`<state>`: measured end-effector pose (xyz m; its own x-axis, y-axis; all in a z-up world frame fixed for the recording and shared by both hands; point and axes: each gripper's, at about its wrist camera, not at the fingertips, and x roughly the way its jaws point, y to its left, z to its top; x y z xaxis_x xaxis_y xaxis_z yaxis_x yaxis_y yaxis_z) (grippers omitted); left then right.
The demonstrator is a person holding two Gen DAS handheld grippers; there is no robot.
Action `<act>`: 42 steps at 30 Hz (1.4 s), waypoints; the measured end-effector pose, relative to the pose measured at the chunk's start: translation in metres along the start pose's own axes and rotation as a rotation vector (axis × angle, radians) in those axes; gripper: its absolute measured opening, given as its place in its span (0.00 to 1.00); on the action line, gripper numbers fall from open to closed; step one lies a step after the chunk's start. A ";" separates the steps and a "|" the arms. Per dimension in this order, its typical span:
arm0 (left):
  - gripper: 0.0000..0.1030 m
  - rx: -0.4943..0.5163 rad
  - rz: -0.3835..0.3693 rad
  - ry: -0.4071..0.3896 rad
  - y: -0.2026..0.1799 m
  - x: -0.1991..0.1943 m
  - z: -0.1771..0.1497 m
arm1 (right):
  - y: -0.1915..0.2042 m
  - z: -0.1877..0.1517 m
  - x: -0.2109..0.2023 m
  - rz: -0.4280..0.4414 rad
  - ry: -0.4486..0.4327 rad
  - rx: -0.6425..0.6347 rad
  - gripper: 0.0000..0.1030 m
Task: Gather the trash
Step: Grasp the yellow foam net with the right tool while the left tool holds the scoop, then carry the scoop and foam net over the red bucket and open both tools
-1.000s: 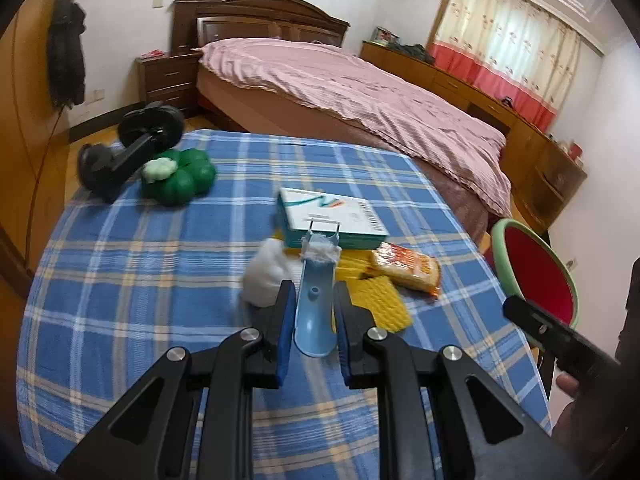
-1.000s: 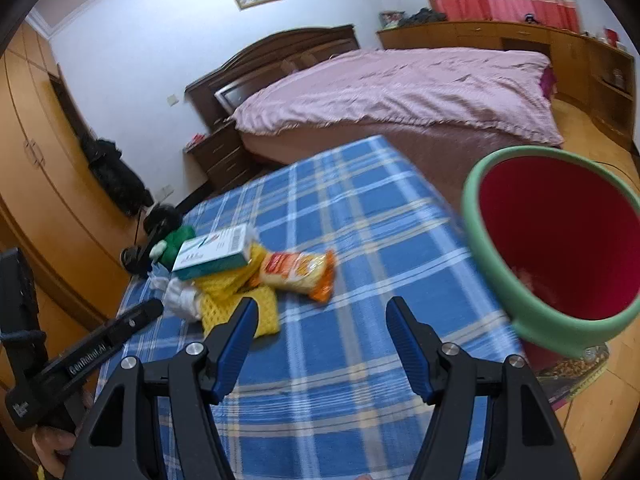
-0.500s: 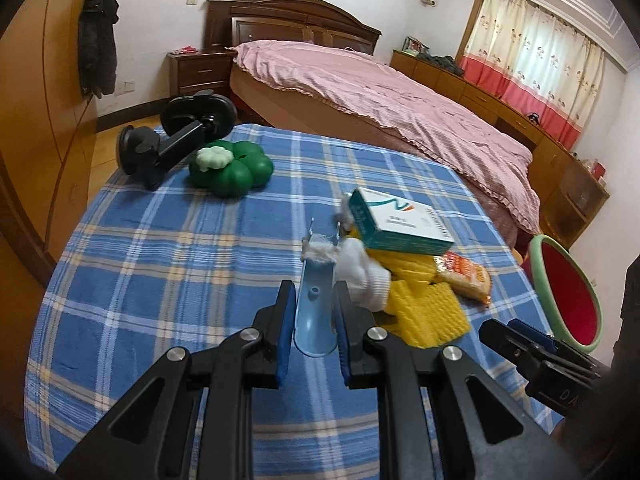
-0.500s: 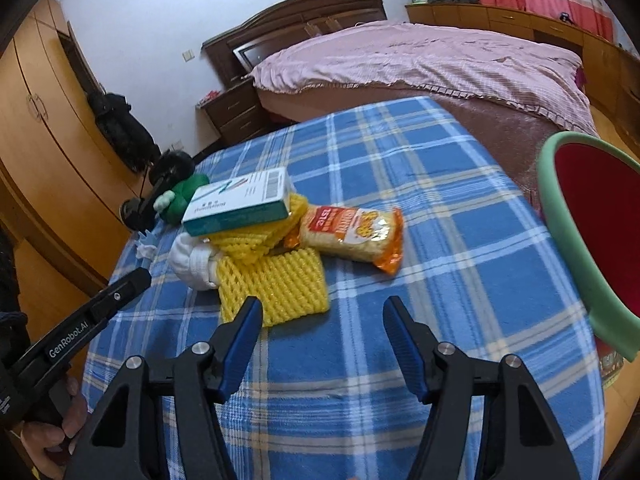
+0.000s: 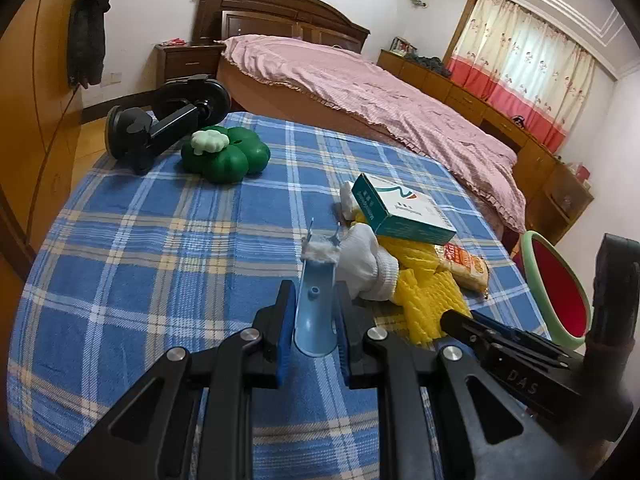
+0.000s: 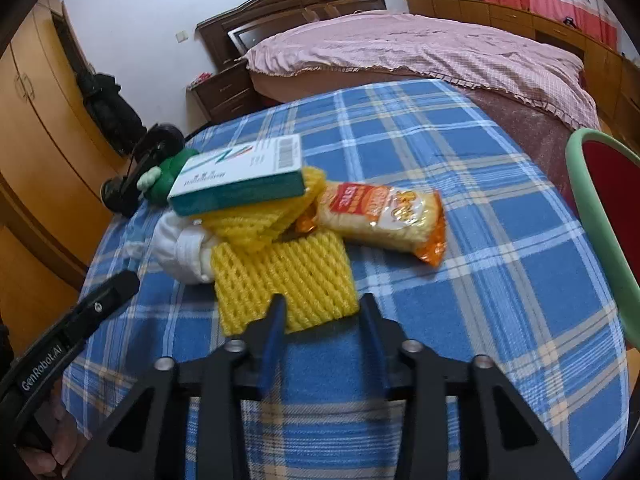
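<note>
My left gripper (image 5: 314, 320) is shut on a pale blue plastic tool with a white fluffy tip (image 5: 316, 296), held over the blue plaid table (image 5: 160, 240). Beside it lies a pile: a white glove (image 5: 366, 264), yellow foam net (image 5: 428, 300), a teal-and-white box (image 5: 404, 210) and an orange snack packet (image 5: 466, 266). My right gripper (image 6: 322, 320) is open, its fingertips at the near edge of the yellow foam net (image 6: 288, 276). The box (image 6: 240, 178), packet (image 6: 384, 216) and glove (image 6: 180, 250) lie just beyond. The red bin with a green rim (image 6: 608, 216) stands off the table's right edge.
A green clover-shaped toy (image 5: 224, 154) and a black suction mount (image 5: 160, 124) sit at the table's far left. A bed with a pink cover (image 5: 380, 92) lies behind. A wooden wardrobe (image 6: 36, 140) stands at the left.
My right gripper has swung left from the bin to the yellow foam net and narrowed its opening. My left gripper, still holding the blue tool, has shifted left of the pile.
</note>
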<state>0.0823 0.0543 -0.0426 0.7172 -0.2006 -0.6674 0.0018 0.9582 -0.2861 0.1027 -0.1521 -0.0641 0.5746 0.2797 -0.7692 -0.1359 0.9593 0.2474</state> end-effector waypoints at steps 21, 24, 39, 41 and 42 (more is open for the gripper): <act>0.18 0.039 -0.090 -0.019 -0.023 -0.024 -0.002 | -0.026 -0.018 -0.064 0.015 -0.168 0.168 0.12; 0.18 0.065 -0.112 -0.019 -0.038 -0.030 0.002 | -0.033 -0.018 -0.082 -0.003 -0.231 0.173 0.12; 0.18 0.183 -0.247 -0.016 -0.130 -0.032 0.026 | -0.089 -0.017 -0.169 -0.109 -0.475 0.228 0.12; 0.18 0.198 -0.274 -0.014 -0.147 -0.030 0.029 | -0.097 -0.016 -0.177 -0.128 -0.497 0.235 0.12; 0.18 0.205 -0.284 -0.014 -0.154 -0.029 0.030 | -0.103 -0.016 -0.183 -0.141 -0.511 0.240 0.12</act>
<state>0.0821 -0.0815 0.0408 0.6771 -0.4639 -0.5712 0.3416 0.8857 -0.3143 -0.0011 -0.3010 0.0418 0.8983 0.0387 -0.4376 0.1233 0.9339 0.3357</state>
